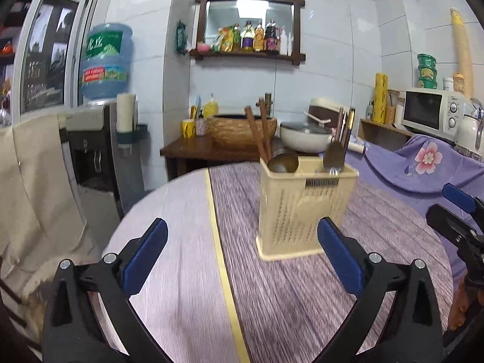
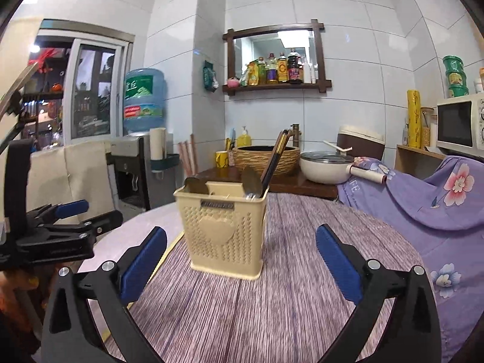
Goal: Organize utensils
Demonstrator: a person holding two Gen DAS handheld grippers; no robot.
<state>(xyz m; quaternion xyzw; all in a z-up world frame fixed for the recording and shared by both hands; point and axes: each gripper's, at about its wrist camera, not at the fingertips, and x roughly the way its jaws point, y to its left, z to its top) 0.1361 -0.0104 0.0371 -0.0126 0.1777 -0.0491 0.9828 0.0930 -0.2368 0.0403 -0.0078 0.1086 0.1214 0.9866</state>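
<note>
A cream perforated utensil holder (image 1: 299,208) stands upright on the round purple-grained table (image 1: 181,242). It holds two metal spoons (image 1: 282,163), brown chopsticks (image 1: 261,133) and dark chopsticks (image 1: 346,127). My left gripper (image 1: 242,257) is open and empty, a short way in front of the holder. In the right wrist view the holder (image 2: 224,230) stands just beyond my right gripper (image 2: 242,260), which is open and empty. The right gripper also shows in the left wrist view at the right edge (image 1: 456,214), and the left gripper at the left of the right wrist view (image 2: 69,214).
A purple flowered cloth (image 2: 423,199) covers furniture to the right of the table. Behind stand a wooden side table (image 1: 193,148) with a woven bowl (image 1: 245,130) and a white pot (image 1: 302,136), a water dispenser (image 1: 93,139) and a microwave (image 1: 429,112).
</note>
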